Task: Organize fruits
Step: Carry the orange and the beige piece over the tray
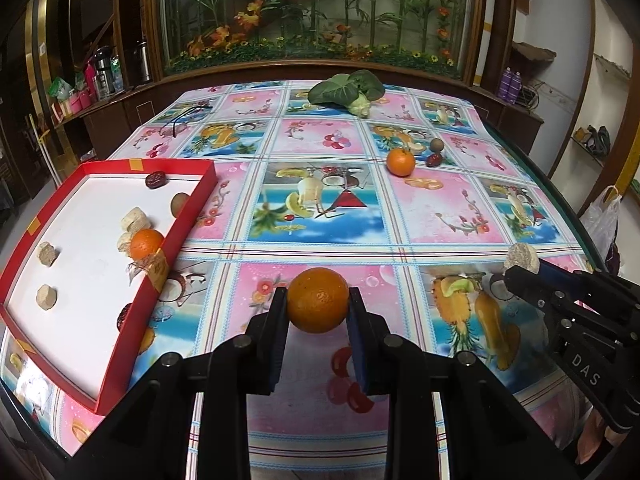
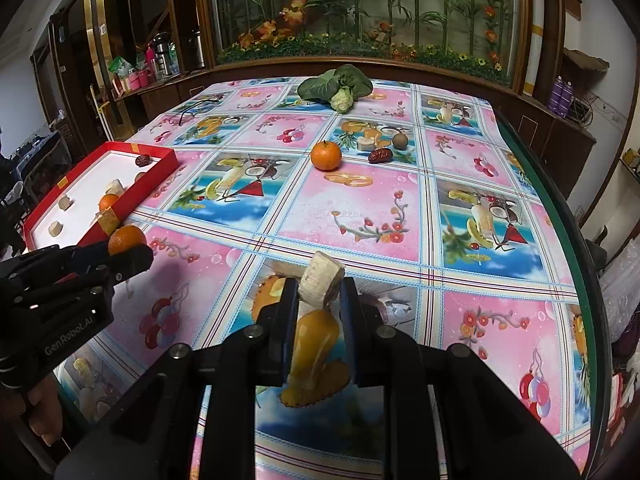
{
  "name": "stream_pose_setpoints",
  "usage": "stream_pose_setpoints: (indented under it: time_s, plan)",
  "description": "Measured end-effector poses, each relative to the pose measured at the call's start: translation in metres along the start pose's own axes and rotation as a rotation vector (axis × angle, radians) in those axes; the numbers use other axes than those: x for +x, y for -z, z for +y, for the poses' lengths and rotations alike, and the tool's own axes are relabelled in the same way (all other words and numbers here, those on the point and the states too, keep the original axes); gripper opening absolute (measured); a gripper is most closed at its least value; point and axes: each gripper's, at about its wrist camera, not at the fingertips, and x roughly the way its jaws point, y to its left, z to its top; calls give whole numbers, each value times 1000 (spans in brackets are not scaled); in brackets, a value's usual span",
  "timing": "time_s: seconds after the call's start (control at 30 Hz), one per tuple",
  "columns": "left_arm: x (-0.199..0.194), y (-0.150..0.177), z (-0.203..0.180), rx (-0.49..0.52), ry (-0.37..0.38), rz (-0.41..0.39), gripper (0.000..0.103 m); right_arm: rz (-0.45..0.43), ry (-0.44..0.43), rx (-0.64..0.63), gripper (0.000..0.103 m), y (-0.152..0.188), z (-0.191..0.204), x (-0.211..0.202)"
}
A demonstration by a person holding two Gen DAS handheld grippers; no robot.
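Note:
My left gripper [image 1: 318,306] is shut on an orange [image 1: 318,300] just above the tablecloth; the right wrist view shows it [image 2: 127,257] beside the red tray [image 2: 162,168], still gripping that orange [image 2: 126,239]. My right gripper [image 2: 320,294] is shut on a pale beige slice [image 2: 322,280], tilted between the pads, and in the left wrist view it [image 1: 520,270] carries that slice [image 1: 522,256] at the right. The tray [image 1: 192,208] holds an orange [image 1: 146,243], a red date [image 1: 155,179], a brown round fruit [image 1: 179,204] and several beige pieces.
Mid-table lie another orange [image 2: 326,155], a red date [image 2: 379,155], a brown round fruit [image 2: 400,141] and a beige piece [image 2: 365,143]. A leafy green vegetable [image 2: 340,88] sits at the far edge. The table's glass rim [image 2: 576,240] curves along the right.

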Motion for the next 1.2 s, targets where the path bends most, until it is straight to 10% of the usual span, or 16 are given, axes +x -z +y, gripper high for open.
stream_pose_setpoints:
  time_s: [0.67, 1.2]
  plan:
    - [-26, -13, 72, -143, -103, -72, 27, -24, -89, -102, 23, -27, 57, 2]
    - [-13, -12, 190, -340, -312, -19, 27, -9, -328, -259, 23, -97, 201, 58]
